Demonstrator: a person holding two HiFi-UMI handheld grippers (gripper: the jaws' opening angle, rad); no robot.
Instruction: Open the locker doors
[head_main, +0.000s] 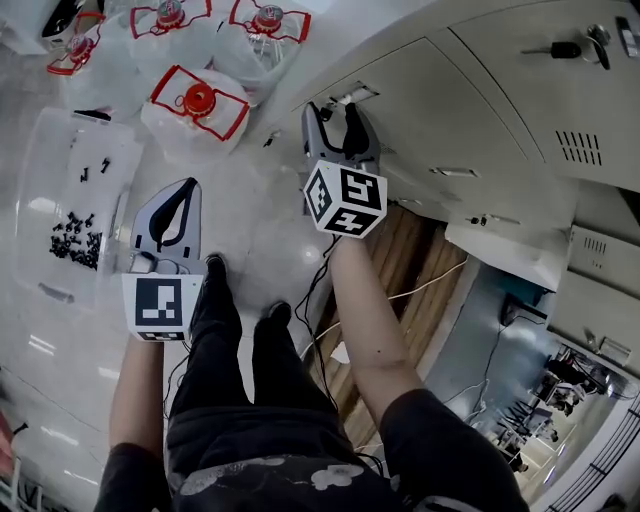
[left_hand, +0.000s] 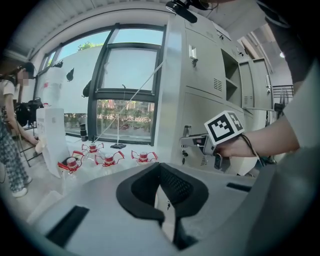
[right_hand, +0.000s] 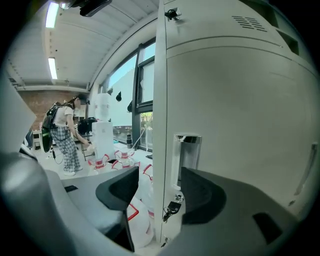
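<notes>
— Right gripper (right_hand: 159, 182) first. Jaws?
— Standing wide, nothing pinched. Set astride the front corner edge of the locker (left_hand: 200, 100): one jaw out past the side wall, the other in front of the door (right_hand: 235, 110).
— Door itself?
— Shut, flush with the locker's front.
— Nearest thing on it?
— Recessed handle (right_hand: 186, 152), just in from that corner edge, above the gap between the jaws. Key (right_hand: 173, 206) hanging right under it. Close to both; touching or not, impossible to say.
— Left gripper (head_main: 187, 190)?
— Jaws pressed together, empty. Well out from the locker's side wall, over bare floor (head_main: 270, 220).
— Room to move?
— Open floor between the side wall and the left gripper. Tighter further along that wall: red-handled jugs (head_main: 198, 102) clustered there, the closest almost at the foot of the corner. Cables (head_main: 318, 290) trailing near the locker's base. Clear bin of small black parts (head_main: 50, 160) further from the locker than the left gripper.
— Beyond?
— Tall window (left_hand: 125, 85) past the locker's end wall. A person (right_hand: 64, 137) far from the locker, beyond the jugs.
</notes>
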